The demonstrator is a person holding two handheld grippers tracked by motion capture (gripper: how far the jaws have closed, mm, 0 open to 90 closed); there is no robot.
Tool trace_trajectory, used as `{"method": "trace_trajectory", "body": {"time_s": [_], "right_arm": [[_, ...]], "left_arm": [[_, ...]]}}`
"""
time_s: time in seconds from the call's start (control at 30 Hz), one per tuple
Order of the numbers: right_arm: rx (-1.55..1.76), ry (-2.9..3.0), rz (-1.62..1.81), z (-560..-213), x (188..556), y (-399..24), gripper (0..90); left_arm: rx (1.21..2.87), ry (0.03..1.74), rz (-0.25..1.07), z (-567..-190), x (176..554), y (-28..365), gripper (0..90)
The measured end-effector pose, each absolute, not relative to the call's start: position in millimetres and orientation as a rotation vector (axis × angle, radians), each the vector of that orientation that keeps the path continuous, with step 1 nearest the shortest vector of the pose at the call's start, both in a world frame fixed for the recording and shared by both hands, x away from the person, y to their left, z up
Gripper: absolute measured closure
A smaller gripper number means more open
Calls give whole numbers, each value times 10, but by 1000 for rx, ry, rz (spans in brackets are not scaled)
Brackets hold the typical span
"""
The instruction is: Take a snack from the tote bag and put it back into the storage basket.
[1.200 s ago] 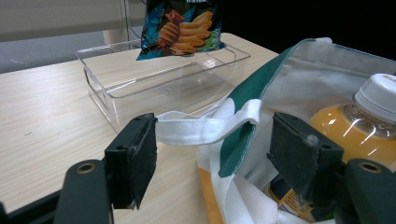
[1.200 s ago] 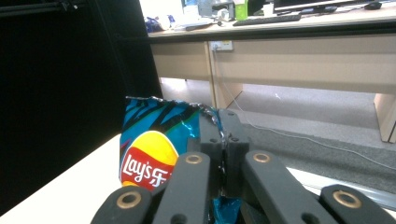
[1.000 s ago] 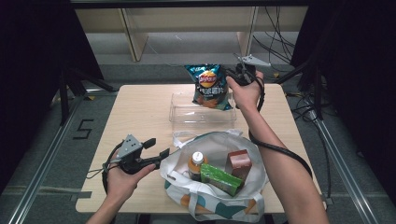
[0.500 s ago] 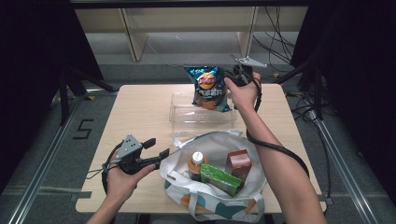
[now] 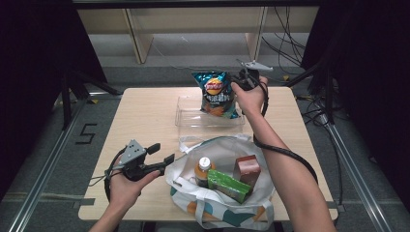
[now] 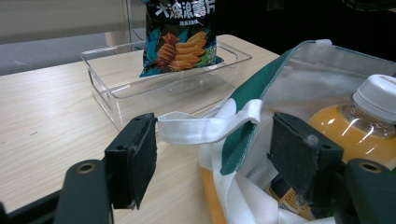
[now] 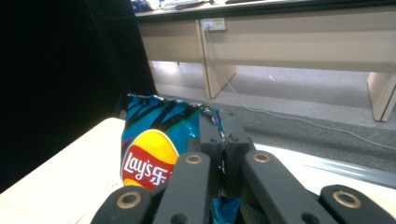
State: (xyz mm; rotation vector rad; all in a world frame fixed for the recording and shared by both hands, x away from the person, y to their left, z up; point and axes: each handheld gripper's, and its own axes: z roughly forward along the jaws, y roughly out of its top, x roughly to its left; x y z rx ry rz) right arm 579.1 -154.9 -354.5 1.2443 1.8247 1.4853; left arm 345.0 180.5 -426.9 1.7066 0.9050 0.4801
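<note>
The right gripper [image 5: 240, 83] is pinching the chip bag [image 5: 216, 94] by its top right edge, jaws squeezed tight on the foil with no gap between them. In the right gripper view the crinkled foil edge [image 7: 205, 112] is sitting right at the jaw tips, and the rest of the bag is hanging down and to the left of them. The bag's bottom end is dangling inside the clear plastic bin [image 5: 188, 118], just below the claw; I can't tell if it's touching the bin floor.

The left gripper [image 5: 162, 153] is sitting wide open and holding nothing. Its tips are pointing at the white tote bag [image 5: 222, 212], and in the left gripper view the bag's white handle [image 6: 205, 127] is stretching across the gap between the jaws. Just past that handle an orange juice bottle [image 5: 203, 170], a green carton [image 5: 228, 184] and a brown carton [image 5: 246, 170] are standing inside the tote.
</note>
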Motion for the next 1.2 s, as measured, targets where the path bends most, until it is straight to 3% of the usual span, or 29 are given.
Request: {"method": "trace_trajectory", "body": {"time_s": [1.2], "right_arm": [[1312,1817,1497,-3600,5938,-1596,900]], "left_arm": [[1712,901,479,-4277,3454,1794,317]]}}
